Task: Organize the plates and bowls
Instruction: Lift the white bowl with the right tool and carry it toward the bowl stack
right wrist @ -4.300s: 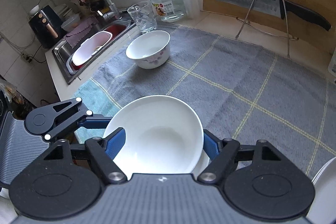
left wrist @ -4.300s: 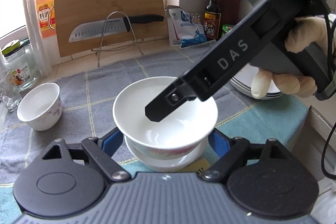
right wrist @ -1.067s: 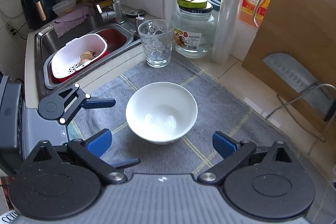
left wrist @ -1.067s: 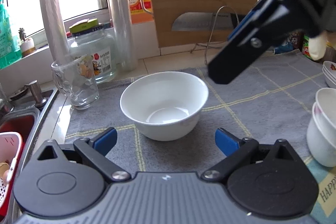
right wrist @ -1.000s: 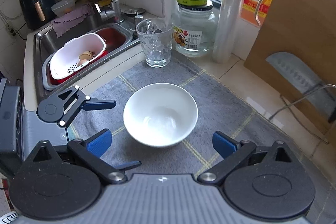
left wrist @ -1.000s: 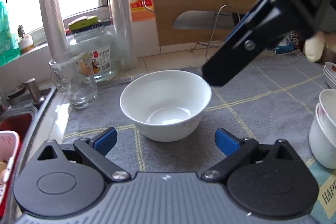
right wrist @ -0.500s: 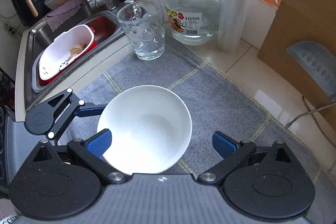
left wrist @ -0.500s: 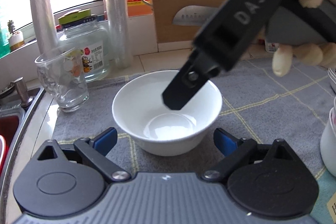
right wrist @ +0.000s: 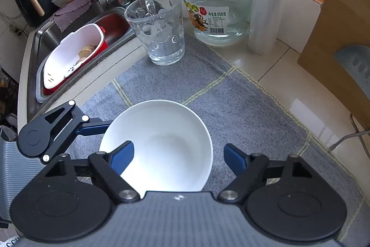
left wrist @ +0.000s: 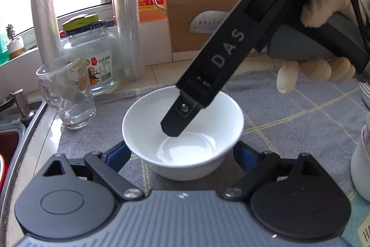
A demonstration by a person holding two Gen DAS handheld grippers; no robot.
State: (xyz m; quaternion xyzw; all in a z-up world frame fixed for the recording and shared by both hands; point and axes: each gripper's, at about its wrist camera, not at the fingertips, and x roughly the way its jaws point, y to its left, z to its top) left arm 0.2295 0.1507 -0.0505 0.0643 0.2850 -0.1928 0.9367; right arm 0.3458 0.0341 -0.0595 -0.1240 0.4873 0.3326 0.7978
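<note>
The white glazed ceramic bowl [left wrist: 203, 145] stands upright on the grey cloth with yellow check lines [left wrist: 289, 112], between the two blue-padded fingers of the left gripper [left wrist: 181, 153]. Those jaws have just been closing on it. The pads sit low against its outer wall on either side, but the bowl hides their tips, so I cannot tell whether they press yet.

The right gripper [right wrist: 178, 155] comes down from above with its jaws apart. One finger dips inside the bowl, the other hangs outside the rim, and the wall between them is ungripped.

The bowl looks stiff, fairly light and brittle, and its glaze is probably slick. The curved wall tapers downward, so a side squeeze could make it ride up out of the pads. Pinching the rim, one pad inside and one outside, seems the surer hold. Closing gently should avoid chipping it.
</note>
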